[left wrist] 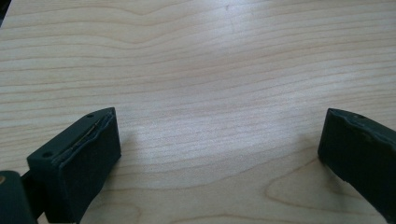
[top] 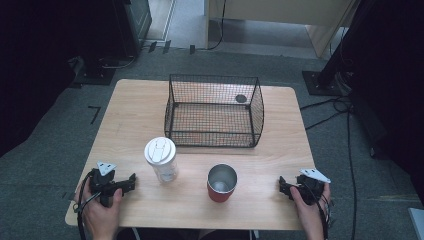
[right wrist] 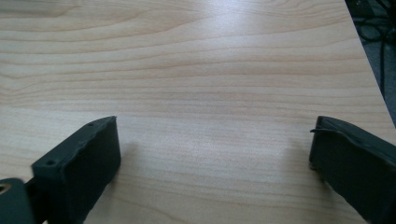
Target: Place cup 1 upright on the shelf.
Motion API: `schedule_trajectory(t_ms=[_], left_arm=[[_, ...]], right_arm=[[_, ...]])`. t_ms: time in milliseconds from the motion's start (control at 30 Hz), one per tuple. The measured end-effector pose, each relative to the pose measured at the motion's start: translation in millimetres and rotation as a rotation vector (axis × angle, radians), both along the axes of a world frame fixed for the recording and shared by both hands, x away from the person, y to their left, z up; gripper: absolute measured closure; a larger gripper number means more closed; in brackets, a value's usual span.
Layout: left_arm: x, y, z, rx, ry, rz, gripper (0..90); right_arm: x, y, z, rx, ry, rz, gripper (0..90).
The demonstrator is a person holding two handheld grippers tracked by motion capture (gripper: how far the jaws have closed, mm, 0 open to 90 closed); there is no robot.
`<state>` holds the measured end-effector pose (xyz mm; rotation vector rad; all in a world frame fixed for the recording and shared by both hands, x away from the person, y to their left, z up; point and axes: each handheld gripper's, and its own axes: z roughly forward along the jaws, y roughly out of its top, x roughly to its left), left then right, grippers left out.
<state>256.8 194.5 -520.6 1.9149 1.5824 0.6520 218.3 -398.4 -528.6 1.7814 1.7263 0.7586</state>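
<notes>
- Left gripper view: the left gripper is holding its jaws spread wide, with nothing but bare table lying between them.
- Right gripper view: the right gripper is likewise keeping its jaws wide apart over bare wood, with the table's edge and dark cables showing at the upper right.
- High view: the left gripper is sitting in the left hand at the near left corner, jaws pointing toward the middle of the table.
- The right gripper is sitting in the right hand at the near right edge, jaws pointing inward too.
- A clear bottle with a white lid is standing upright just beyond the left gripper; whether anything is inside is hard to tell.
- A red cup with a shiny metal inside is standing upright near the middle front, apart from the bottle; it is looking empty.
- A black wire basket is sitting farther back at the centre, holding nothing; a dark round spot is showing through its mesh at the rear right.
- Grey carpet and black cables are lying around the table.
</notes>
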Motion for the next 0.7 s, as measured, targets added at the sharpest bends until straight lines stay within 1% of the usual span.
schedule_trajectory(t_ms=[167, 233, 433, 467, 500, 533, 567, 600, 700], left_arm=[[0.0, -0.1, 0.0, 0.0, 0.0, 0.0, 0.0], [0.0, -0.1, -0.1, -0.002, -0.001, 0.001, 0.0], [0.1, -0.1, -0.1, -0.002, -0.001, 0.002, 0.0], [0.0, 0.0, 0.0, 0.0, 0.0, 0.0, 0.0], [0.0, 0.0, 0.0, 0.0, 0.0, 0.0, 0.0], [0.1, -0.1, -0.1, -0.002, -0.001, 0.001, 0.0], [0.1, -0.1, 0.0, -0.002, -0.001, 0.001, 0.0], [0.3, -0.2, 0.0, -0.002, 0.0, 0.004, 0.0], [1.6, -0.6, 0.1, -0.002, 0.001, 0.01, 0.0]], right_arm=[[0.4, 0.0, -0.1, 0.002, 0.004, -0.014, 0.0], [-0.5, -0.9, -0.2, 0.001, 0.003, -0.041, 0.0], [-2.1, -1.7, 0.0, 0.011, -0.001, -0.048, 0.0], [-3.2, -2.8, 0.3, 0.022, -0.005, -0.044, 0.0], [-6.3, -6.0, 4.0, 0.082, 0.003, -0.031, 0.7], [-7.6, -6.5, 6.4, 0.11, -0.002, -0.038, 1.5], [-8.4, -6.7, 8.4, 0.124, -0.014, -0.045, 3.1], [-9.1, -6.1, 10.7, 0.128, -0.034, -0.053, 4.4], [-7.7, -0.4, 14.8, 0.094, -0.078, -0.067, 5.7]])
